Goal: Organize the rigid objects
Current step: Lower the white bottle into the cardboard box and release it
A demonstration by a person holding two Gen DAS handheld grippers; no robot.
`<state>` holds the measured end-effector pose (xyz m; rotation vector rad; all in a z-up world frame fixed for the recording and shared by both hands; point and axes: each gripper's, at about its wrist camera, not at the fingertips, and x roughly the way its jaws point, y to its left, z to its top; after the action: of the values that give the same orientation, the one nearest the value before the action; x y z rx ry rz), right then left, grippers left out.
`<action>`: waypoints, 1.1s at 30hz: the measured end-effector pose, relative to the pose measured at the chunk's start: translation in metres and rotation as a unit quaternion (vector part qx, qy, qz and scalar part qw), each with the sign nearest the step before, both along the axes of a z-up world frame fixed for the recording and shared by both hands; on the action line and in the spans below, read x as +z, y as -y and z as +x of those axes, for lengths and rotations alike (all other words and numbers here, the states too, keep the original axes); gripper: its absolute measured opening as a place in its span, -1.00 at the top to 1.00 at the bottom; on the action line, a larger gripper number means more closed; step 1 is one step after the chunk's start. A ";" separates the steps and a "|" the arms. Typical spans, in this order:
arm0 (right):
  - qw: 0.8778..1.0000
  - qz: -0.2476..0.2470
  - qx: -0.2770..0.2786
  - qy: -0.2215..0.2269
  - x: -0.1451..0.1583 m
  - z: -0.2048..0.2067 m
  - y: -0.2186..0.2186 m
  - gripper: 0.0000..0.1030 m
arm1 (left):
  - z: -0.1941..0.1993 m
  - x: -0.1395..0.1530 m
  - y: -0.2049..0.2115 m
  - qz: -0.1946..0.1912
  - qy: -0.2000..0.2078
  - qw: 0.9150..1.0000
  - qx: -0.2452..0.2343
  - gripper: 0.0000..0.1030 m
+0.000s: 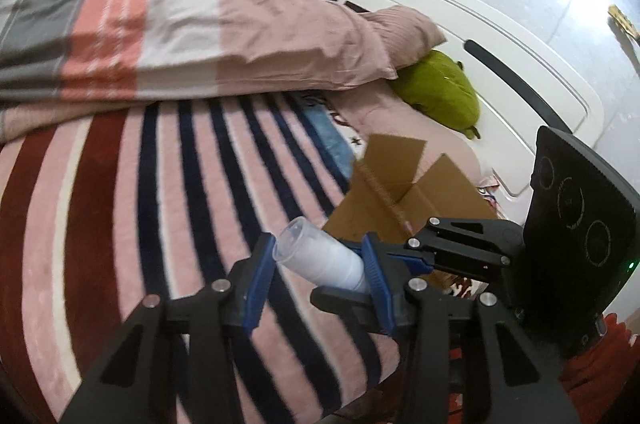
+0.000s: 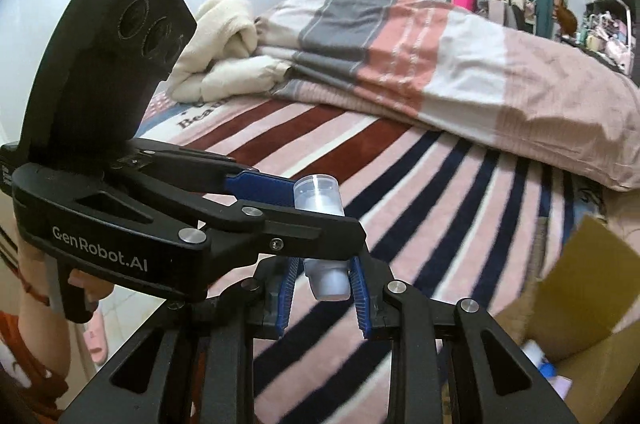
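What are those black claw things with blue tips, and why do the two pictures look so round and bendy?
They are grabbing tools. A person holds one in each hand and squeezes to close the two blue fingers. Each tool carries a small wide-eyed camera looking along its fingers, which bends the picture. One picture comes from the left gripper, the other from the right gripper, so each also sees the other tool.

Both are gripping the same white bottle with a clear cap: the left one holds its body, the right one its bottom end. It looks like a handover. Below is a bed with a striped blanket and a folded quilt. A cardboard box stands open nearby.
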<state>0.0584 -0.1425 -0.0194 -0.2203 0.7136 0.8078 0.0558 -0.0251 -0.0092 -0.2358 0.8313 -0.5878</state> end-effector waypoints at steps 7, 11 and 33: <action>0.999 0.009 -0.043 0.009 0.019 0.002 0.053 0.60 | 0.016 0.018 0.059 0.010 0.008 0.999 -0.049 0.20; 0.997 0.012 -0.071 0.003 0.024 0.007 0.084 0.60 | 0.028 0.019 0.091 0.014 0.001 0.997 -0.075 0.20; 0.988 -0.002 -0.146 -0.057 -0.003 0.040 0.165 0.29 | 0.059 0.007 0.153 0.066 -0.018 0.994 -0.084 -0.52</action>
<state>0.0981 -0.3073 -0.0220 -0.0702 0.8337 0.5418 0.1150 -0.1781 -0.0022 -0.0562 0.9263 -0.6842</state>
